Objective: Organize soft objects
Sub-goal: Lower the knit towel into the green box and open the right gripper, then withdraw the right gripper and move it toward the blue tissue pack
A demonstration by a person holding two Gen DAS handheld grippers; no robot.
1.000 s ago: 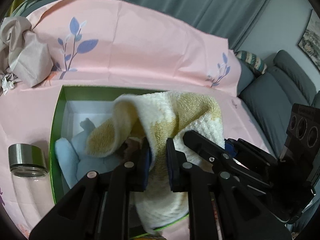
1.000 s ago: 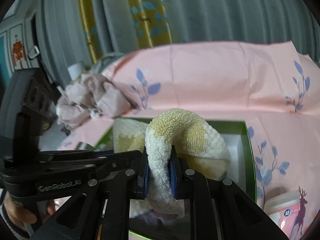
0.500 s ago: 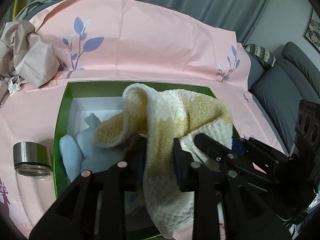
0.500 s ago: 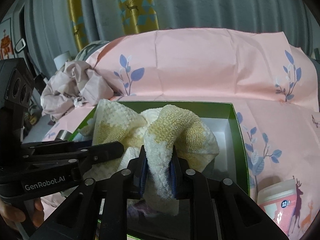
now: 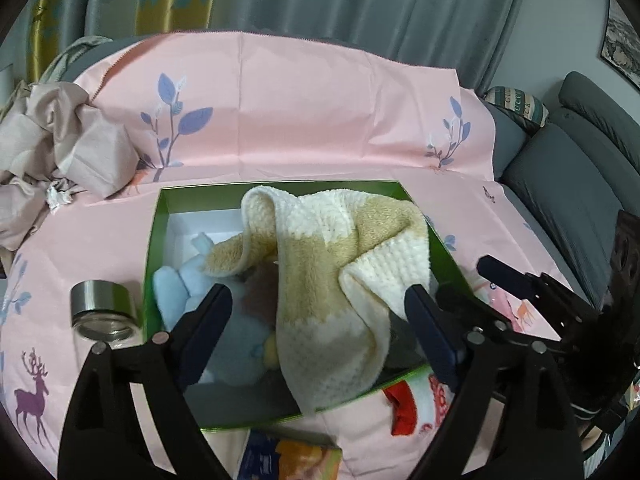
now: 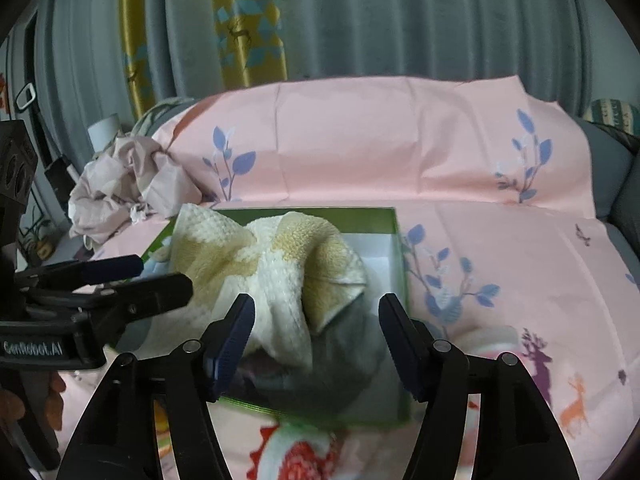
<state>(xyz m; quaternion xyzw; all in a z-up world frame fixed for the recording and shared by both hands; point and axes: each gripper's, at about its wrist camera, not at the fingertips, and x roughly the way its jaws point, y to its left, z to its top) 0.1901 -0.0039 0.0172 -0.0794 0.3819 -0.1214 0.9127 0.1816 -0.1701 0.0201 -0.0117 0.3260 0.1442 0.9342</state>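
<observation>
My left claw [image 5: 316, 312] is spread wide over the green box [image 5: 154, 236], and the rumpled cream-and-tan towel [image 5: 340, 280] fills most of the gap between its fingers. The blue plush [image 5: 176, 292] crowds the box's left side; only the white far-left corner lies bare. A steel-lidded jar [image 5: 104, 316] stands just outside the left wall. My right claw [image 6: 314, 320] is also wide, and its arm blocks the box's right side in the left view

"GenRobot.AI" on left tongs [image 6: 120, 276] body
</observation>
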